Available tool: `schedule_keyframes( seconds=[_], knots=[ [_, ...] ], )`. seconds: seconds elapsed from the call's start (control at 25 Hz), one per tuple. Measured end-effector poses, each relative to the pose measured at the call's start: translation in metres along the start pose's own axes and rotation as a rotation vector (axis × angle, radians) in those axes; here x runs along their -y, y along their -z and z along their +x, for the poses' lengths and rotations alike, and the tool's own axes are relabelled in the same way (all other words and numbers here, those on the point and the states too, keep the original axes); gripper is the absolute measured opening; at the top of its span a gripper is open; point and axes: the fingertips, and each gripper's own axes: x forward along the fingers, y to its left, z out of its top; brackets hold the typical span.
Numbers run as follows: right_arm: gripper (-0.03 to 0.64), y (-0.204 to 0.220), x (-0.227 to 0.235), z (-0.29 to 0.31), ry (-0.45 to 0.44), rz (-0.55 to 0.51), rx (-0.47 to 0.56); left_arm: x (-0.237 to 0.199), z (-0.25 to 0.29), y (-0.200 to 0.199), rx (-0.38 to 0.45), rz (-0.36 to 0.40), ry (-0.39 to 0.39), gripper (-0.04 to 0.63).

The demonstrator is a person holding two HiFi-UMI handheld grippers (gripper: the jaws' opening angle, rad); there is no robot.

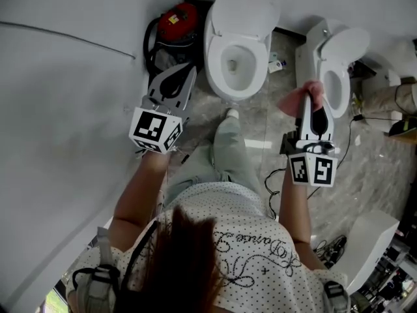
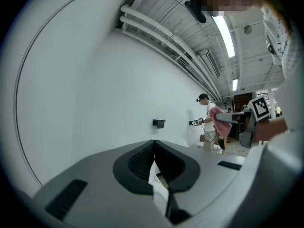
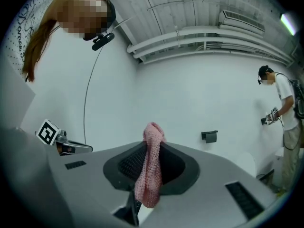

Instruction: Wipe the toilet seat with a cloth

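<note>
The white toilet [image 1: 238, 57] stands ahead of me with its lid up and its seat ring down. My right gripper [image 1: 310, 95] is to the right of the bowl, shut on a pink cloth [image 1: 296, 100] that bunches over its tip. In the right gripper view the cloth [image 3: 149, 175] hangs between the closed jaws of that gripper [image 3: 151, 141]. My left gripper [image 1: 187, 70] is held left of the bowl, near the wall. Its jaws meet with nothing between them [image 2: 154, 144]. Neither gripper touches the toilet.
A second white toilet [image 1: 340, 77] stands to the right. A red canister [image 1: 177, 21] with black hoses sits left of the bowl against the white wall. Small bottles [image 1: 275, 62] lie between the toilets. Another person [image 3: 285, 122] stands further along the wall, beyond a wall holder [image 3: 209, 137].
</note>
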Motion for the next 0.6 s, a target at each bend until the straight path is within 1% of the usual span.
schedule_keyframes(
  seconds=[0.2,0.32,0.48,0.6],
  knots=[
    [0.075,0.014,0.013,0.039,-0.036,0.022,-0.018,-0.013,0.029,0.005,-0.018,-0.008,-0.02,0.005],
    [0.075,0.016,0.021,0.07,-0.072,0.03,-0.02,-0.021,0.051,0.0,-0.022,-0.005,-0.032,0.005],
    [0.075,0.013,0.04,0.117,-0.127,0.024,-0.013,-0.031,0.086,-0.007,-0.031,0.006,-0.053,0.005],
    [0.075,0.017,0.063,0.152,-0.172,0.026,-0.009,-0.038,0.119,-0.003,-0.042,0.009,-0.085,0.005]
  ],
)
